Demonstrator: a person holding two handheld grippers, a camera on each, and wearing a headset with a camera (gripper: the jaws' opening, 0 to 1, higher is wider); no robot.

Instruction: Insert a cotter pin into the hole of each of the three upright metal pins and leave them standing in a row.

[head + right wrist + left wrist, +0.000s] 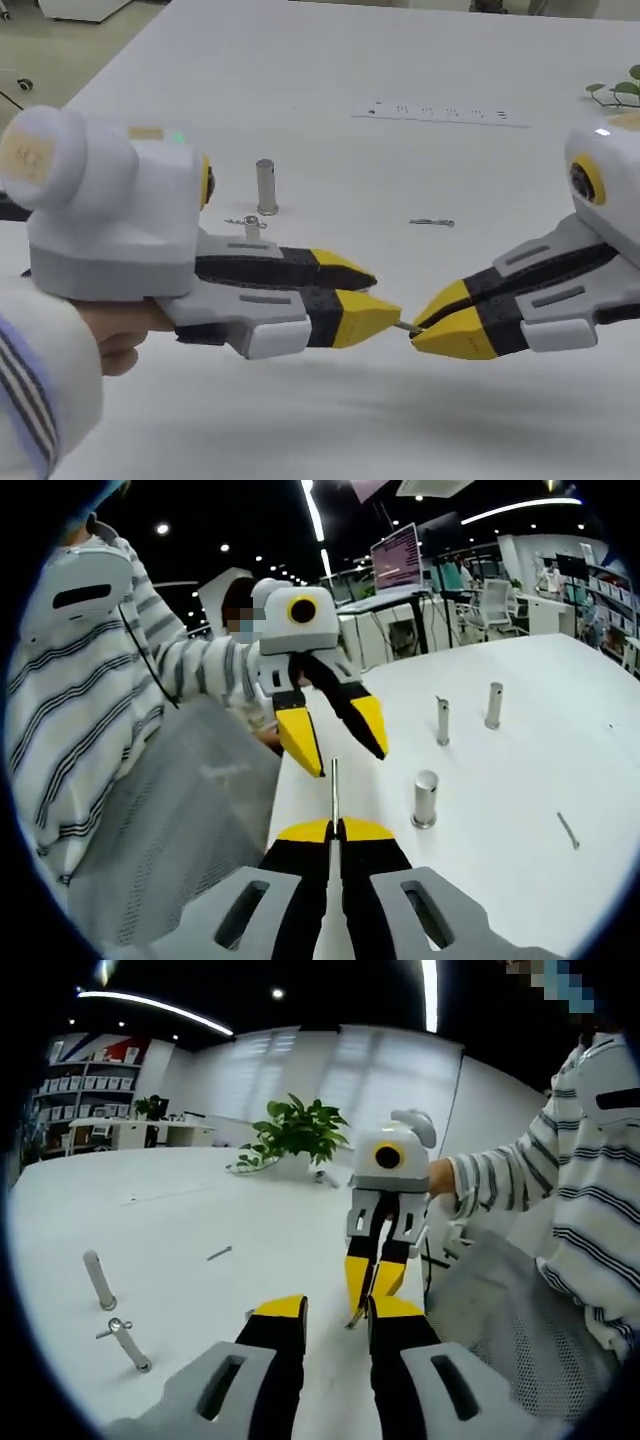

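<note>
My right gripper (418, 328) is shut on a thin cotter pin (334, 785) that sticks out from its tips toward my left gripper (385, 295). The left gripper's jaws stand open a short way from the pin's end, with nothing between them. In the left gripper view the right gripper (368, 1305) faces my own open jaws, the cotter pin (353, 1320) at its tips. One metal pin (265, 187) stands upright behind the left gripper. A second metal pin (252, 228), with a cotter pin through it, is partly hidden. Three metal pins (426, 798) stand in the right gripper view.
A loose cotter pin (432, 222) lies on the white table (330, 90) at mid right. A white power strip (440, 113) lies farther back, and plant leaves (620, 90) reach in at the far right. A person's striped sleeve (30, 400) shows at lower left.
</note>
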